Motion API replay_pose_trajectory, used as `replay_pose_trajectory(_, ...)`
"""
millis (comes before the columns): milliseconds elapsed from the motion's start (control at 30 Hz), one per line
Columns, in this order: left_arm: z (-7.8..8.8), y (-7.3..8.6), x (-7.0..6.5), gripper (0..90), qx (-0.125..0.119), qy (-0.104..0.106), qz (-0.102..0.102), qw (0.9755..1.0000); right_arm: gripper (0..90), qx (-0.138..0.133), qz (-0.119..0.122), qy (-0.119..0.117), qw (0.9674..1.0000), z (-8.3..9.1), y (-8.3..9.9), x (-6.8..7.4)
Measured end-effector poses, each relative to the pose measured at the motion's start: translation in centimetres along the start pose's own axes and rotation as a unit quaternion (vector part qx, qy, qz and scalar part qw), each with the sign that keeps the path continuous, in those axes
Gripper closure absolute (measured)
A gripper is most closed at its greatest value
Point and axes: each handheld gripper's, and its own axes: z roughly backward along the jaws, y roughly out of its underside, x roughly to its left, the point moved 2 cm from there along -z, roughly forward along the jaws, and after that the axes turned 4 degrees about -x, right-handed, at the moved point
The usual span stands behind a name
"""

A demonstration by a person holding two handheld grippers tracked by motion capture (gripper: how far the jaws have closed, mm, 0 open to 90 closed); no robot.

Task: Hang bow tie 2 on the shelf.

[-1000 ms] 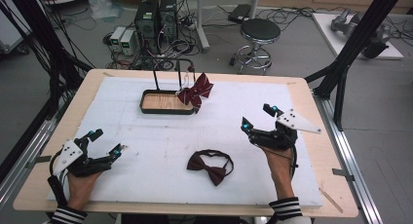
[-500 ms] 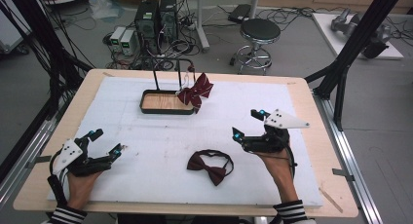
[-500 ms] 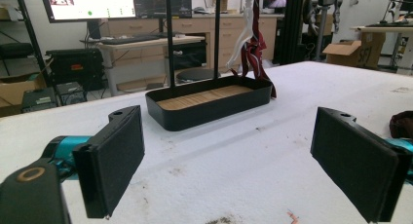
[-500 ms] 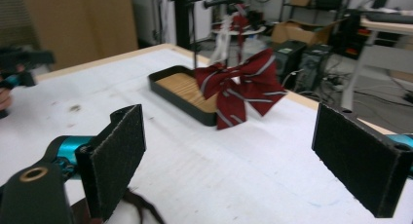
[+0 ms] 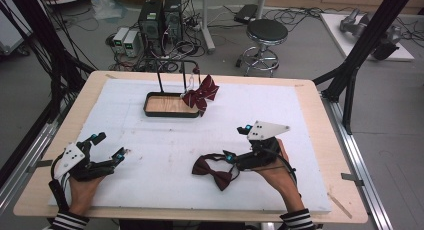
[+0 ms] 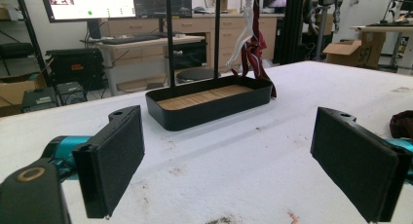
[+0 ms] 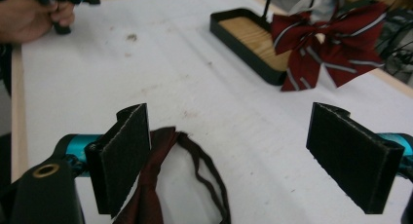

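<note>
My right claw (image 5: 231, 159) sits low, jaws wide, at the dark red fabric bow tie (image 5: 214, 171) lying flat near the table's (image 5: 310, 135) front; my left claw (image 5: 107, 149), wide too, rests far left.

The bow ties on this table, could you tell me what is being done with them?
A person holds a gripper in each hand. The right gripper, fingers wide open, is at the dark red bow tie lying flat on the white mat, not yet gripping it. A striped bow tie hangs on the stand over the black tray. The left gripper rests open, apart from both.
</note>
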Motion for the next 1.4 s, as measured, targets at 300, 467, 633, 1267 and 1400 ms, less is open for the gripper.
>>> replay_pose_trajectory(300,0.1,0.0,0.0,12.7,-0.002,-0.003,-0.001,1.0,17.2,0.05,0.015,-0.026,0.9983,-1.3,0.3,1.3)
replay_pose_trajectory(467,0.0,0.0,0.0,12.7,-0.003,-0.002,-0.001,1.0,17.2,0.076,0.023,-0.036,0.9962,-2.1,0.8,1.9)
replay_pose_trajectory(633,0.1,0.0,0.0,12.7,-0.003,-0.003,-0.002,1.0,17.2,0.108,0.032,-0.047,0.9925,-2.9,1.4,2.8)
replay_pose_trajectory(1267,0.1,0.0,-0.1,12.7,-0.003,-0.004,-0.005,1.0,23.6,0.154,0.023,-0.069,0.9854,-4.7,3.2,3.9)
replay_pose_trajectory(1400,0.1,0.0,-0.1,12.7,-0.003,-0.004,-0.005,1.0,27.6,0.161,0.016,-0.077,0.9838,-4.9,3.5,4.0)
